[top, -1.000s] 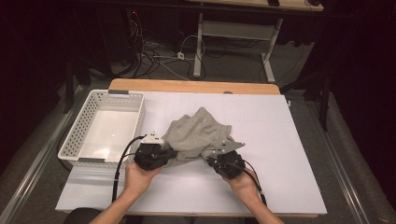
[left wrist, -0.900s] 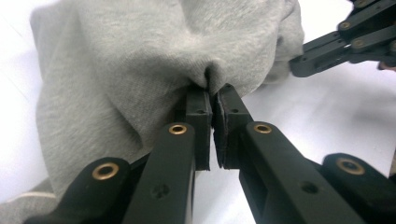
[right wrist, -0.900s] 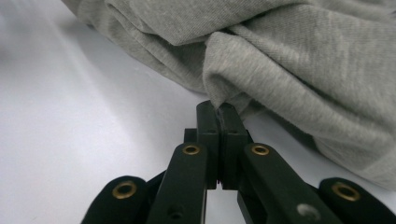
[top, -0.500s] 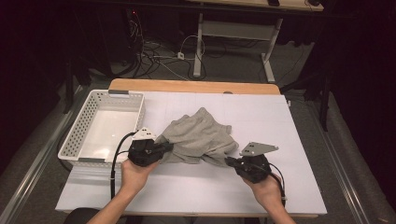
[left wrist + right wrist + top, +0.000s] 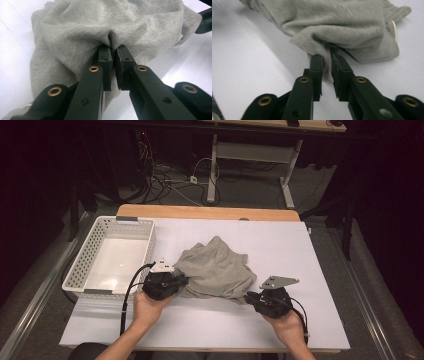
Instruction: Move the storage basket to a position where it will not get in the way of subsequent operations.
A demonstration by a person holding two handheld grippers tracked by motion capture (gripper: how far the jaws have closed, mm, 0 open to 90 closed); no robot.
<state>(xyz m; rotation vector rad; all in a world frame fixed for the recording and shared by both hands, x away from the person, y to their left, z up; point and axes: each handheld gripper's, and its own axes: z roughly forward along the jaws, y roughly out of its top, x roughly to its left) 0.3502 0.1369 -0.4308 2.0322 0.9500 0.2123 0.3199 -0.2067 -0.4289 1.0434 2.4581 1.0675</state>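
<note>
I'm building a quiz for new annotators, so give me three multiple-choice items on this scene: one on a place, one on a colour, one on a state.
1. Where does the white basket stand on the table?
A. At its left side
B. At its right side
C. On top of the cloth

2. What colour is the cloth?
A. Red
B. Grey
C. Blue

3. How does the left hand-held gripper stand to the cloth?
A. Its jaws gape wide, far from it
B. It lies inside the basket
C. Its jaws are shut on a fold of it

Answers: 1 A, the high view shows the basket left of the cloth. 2 B, the fabric is grey in all three views. 3 C, the left gripper view shows a fold pinched between its jaws.
</note>
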